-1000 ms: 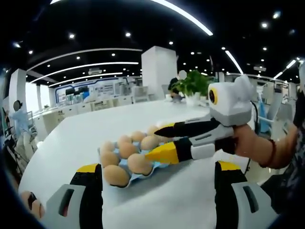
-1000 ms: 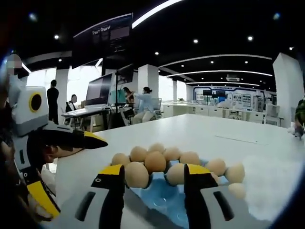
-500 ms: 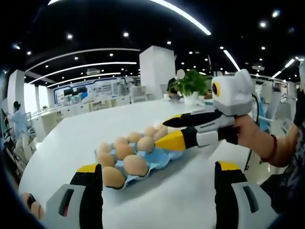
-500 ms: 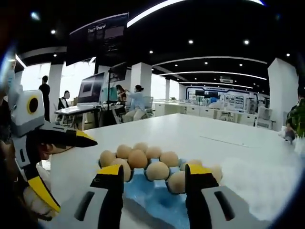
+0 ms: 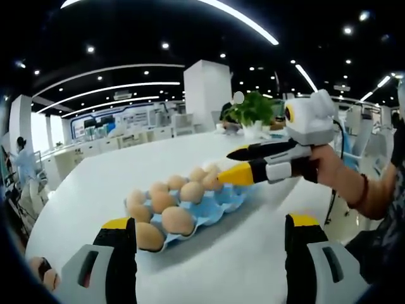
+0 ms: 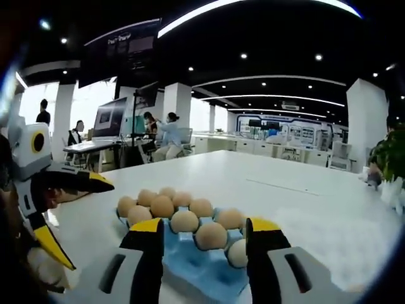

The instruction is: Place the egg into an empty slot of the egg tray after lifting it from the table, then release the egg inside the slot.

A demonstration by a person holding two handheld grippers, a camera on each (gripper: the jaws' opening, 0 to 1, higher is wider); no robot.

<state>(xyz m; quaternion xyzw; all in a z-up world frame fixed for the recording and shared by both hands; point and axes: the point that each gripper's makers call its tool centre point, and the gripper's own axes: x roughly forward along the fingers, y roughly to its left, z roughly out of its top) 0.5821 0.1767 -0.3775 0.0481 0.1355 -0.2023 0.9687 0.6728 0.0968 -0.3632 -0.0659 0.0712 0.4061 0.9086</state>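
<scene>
Two yellow-tipped jaws of my right gripper (image 6: 205, 231) stand spread with nothing between them, just before the blue egg tray (image 6: 190, 256) on the white table (image 6: 304, 202). My left gripper (image 5: 209, 231) is likewise spread and empty. Beyond, eggs (image 6: 185, 221) sit in the tray's slots.

A blue egg tray (image 5: 218, 206) holding what look like 10 eggs (image 5: 178, 220) is set on the white table (image 5: 114, 171).

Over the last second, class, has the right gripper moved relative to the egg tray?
Yes. In the left gripper view the right gripper has pulled back and up, from over the egg tray to its far edge.
</scene>
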